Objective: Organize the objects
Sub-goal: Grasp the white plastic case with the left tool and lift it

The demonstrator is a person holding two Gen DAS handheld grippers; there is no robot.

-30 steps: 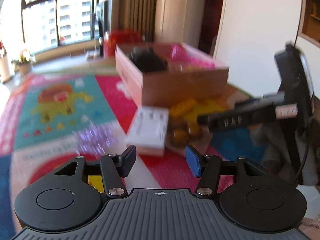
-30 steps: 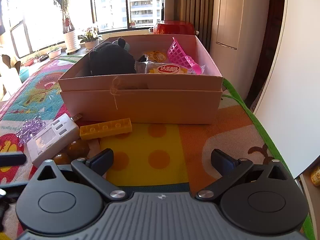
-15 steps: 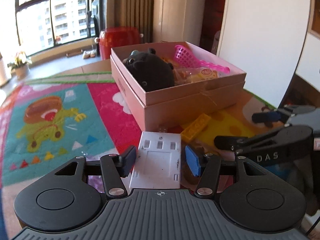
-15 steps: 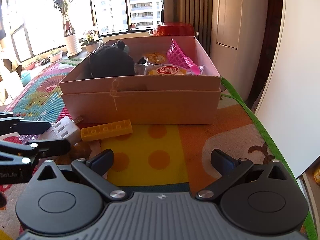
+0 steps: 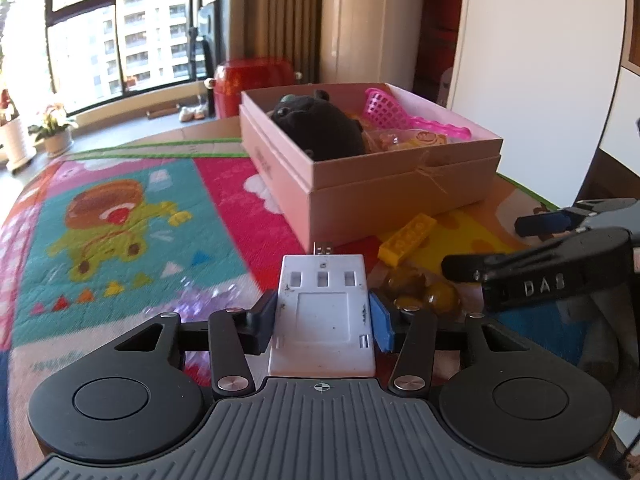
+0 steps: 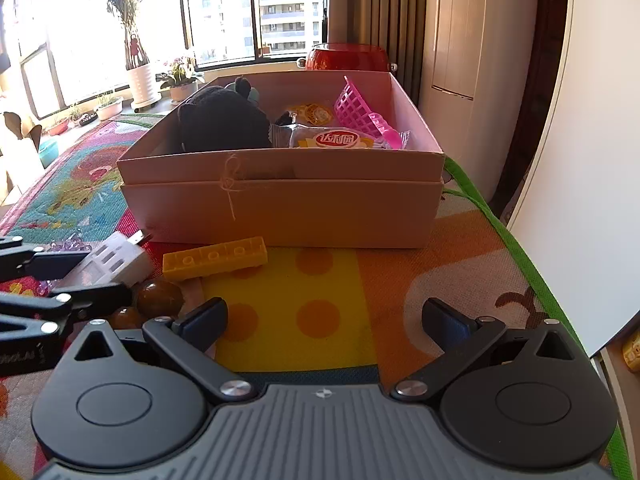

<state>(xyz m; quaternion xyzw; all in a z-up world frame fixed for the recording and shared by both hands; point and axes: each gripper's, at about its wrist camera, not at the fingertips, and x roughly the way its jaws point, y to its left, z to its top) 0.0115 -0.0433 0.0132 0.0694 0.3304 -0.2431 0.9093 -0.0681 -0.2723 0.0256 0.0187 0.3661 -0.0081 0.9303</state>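
The left claw [image 5: 322, 326] is closing around the white adapter [image 5: 323, 312], which sits between its two fingers; both pads look to be touching the adapter's sides, though the near end of the adapter is hidden behind the claw's body. A metal plug sticks out of the adapter's far end, toward the pink box [image 5: 384, 196]. Just in front of the box lies the yellow brick [image 6: 215, 258], and beside it a few amber balls [image 6: 160, 298], partly covered by the left claw's arms in the right wrist view. A purple clump [image 5: 196, 300] left of the adapter is too blurred to name. Inside the box are a black plush toy [image 6: 222, 122], a pink basket [image 6: 357, 110] and a snack packet [image 6: 336, 141]; what lies under them cannot be seen. The right claw [image 6: 324, 324] stands wide open with nothing between its fingers, above the colourful mat [image 6: 288, 312] in front of the box.
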